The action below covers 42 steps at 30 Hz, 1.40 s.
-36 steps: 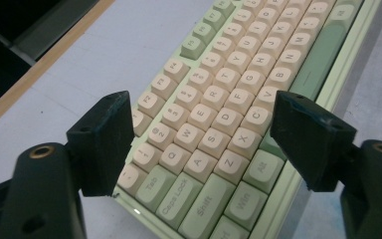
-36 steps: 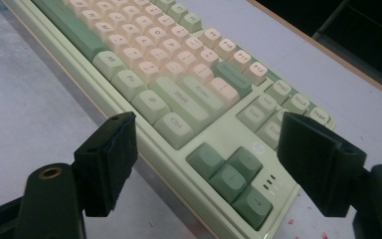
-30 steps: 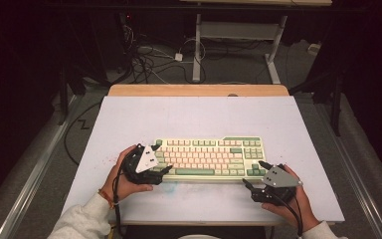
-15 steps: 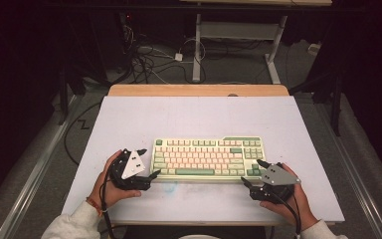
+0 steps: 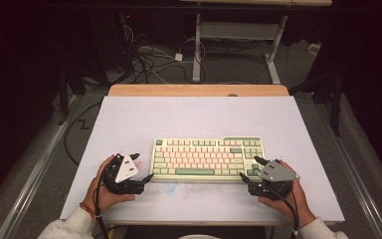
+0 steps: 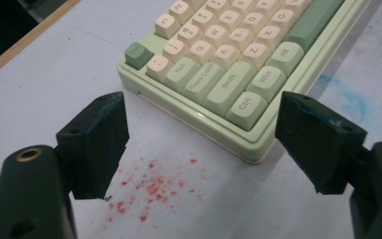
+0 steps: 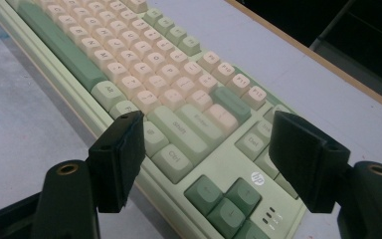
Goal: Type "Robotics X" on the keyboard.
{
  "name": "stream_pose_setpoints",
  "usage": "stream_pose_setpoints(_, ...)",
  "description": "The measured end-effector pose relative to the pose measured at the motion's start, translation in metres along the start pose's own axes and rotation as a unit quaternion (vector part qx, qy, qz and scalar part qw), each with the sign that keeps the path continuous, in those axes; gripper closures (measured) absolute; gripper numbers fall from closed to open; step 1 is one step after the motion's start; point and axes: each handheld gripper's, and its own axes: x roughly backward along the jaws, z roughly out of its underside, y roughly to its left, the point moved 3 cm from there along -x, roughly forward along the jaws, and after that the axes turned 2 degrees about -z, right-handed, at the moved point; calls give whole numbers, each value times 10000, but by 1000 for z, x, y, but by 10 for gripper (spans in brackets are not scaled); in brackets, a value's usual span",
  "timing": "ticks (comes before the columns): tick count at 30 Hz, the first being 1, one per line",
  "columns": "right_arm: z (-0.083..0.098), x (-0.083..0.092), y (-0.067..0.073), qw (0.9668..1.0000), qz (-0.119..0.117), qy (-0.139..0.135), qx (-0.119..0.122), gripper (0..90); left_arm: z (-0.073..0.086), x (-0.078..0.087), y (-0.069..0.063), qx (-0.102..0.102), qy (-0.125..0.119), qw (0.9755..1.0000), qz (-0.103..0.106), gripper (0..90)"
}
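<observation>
A pale green keyboard [image 5: 209, 158] with cream and green keys lies in the middle of the white table top [image 5: 189, 119]. My left gripper [image 5: 143, 166] is open just off its front left corner, touching nothing. In the left gripper view that keyboard corner [image 6: 248, 144] lies ahead of the open left gripper [image 6: 204, 107], clear of both pads. My right gripper [image 5: 248, 168] is at the front right corner. Its jaws have just been closing a little. In the right gripper view the keyboard [image 7: 179, 129] runs between the spread jaws of the right gripper [image 7: 209, 124], and neither pad presses on it.
Red specks [image 6: 149, 191] and a blue smudge [image 6: 345, 94] mark the table top near the keyboard's left end. A wooden strip [image 5: 199, 90] borders the far edge. Behind it, cables [image 5: 149, 64] lie on the floor by a white desk frame [image 5: 197, 45].
My left gripper has drawn back to the left and toward the person, off the keyboard's left end. The right hand has stayed at the right front corner.
</observation>
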Motion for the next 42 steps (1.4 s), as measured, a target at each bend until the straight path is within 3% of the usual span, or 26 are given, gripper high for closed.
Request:
stream_pose_setpoints(12, -6, -2, -2, 9999, 40, -95, -8, 278, 16, 3, -2, 181, 224, 9995, 153, 304)
stream_pose_setpoints(15, -6, -3, -1, 10000, 12, -85, 0, 274, 21, 5, -1, 370, 317, 9984, 279, 418)
stream_pose_setpoints(17, -7, -4, 1, 10000, 9, -79, 4, 268, 24, 5, 1, 465, 380, 9975, 370, 545)
stream_pose_setpoints(21, -7, -4, 4, 10000, -24, -65, 35, 267, 26, 8, 5, 544, 476, 9964, 438, 747)
stream_pose_setpoints(25, -6, -5, 7, 10000, -43, -25, 81, 266, 23, 10, 6, 525, 524, 9958, 545, 875)
stream_pose_setpoints(36, 0, -6, 9, 9998, -43, 85, 162, 260, 8, 8, 13, 586, 474, 9954, 585, 877)
stream_pose_setpoints(38, 1, -6, 10, 9998, -44, 102, 175, 259, 3, 6, 14, 615, 441, 9948, 675, 877)
stream_pose_setpoints(42, 3, -6, 10, 9997, -56, 134, 171, 259, -9, 2, 14, 526, 421, 9955, 670, 877)
